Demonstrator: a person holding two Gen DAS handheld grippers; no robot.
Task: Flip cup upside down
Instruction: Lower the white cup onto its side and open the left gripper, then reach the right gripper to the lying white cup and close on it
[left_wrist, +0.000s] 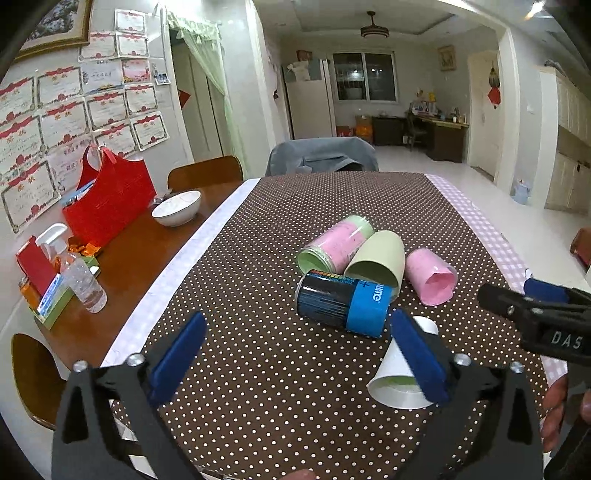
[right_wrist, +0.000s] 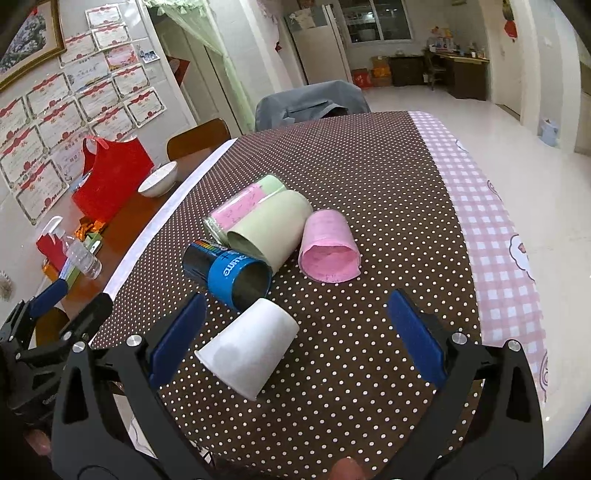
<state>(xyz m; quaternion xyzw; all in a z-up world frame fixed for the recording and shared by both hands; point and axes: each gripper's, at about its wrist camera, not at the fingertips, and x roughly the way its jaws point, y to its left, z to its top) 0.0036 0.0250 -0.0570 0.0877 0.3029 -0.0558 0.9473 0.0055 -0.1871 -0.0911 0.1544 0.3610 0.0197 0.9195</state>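
Several cups lie on their sides on the brown dotted tablecloth (right_wrist: 369, 177). A white paper cup (right_wrist: 249, 349) lies nearest, its mouth toward me, between the open fingers of my right gripper (right_wrist: 295, 343). Behind it lie a blue and black can-like cup (right_wrist: 229, 271), a pale green cup (right_wrist: 271, 229), a pink cup (right_wrist: 328, 247) and a pink and green jar (right_wrist: 240, 210). My left gripper (left_wrist: 295, 354) is open and empty over the cloth, left of the white cup (left_wrist: 397, 376); its right finger overlaps that cup in view. The blue cup (left_wrist: 343, 302) lies just beyond it.
A white bowl (left_wrist: 176, 207), a red bag (left_wrist: 107, 199) and a spray bottle (left_wrist: 79, 273) stand on the bare wooden table part at left. Chairs (left_wrist: 321, 155) stand at the far edge. The table's right edge has pink checked cloth (right_wrist: 495, 240).
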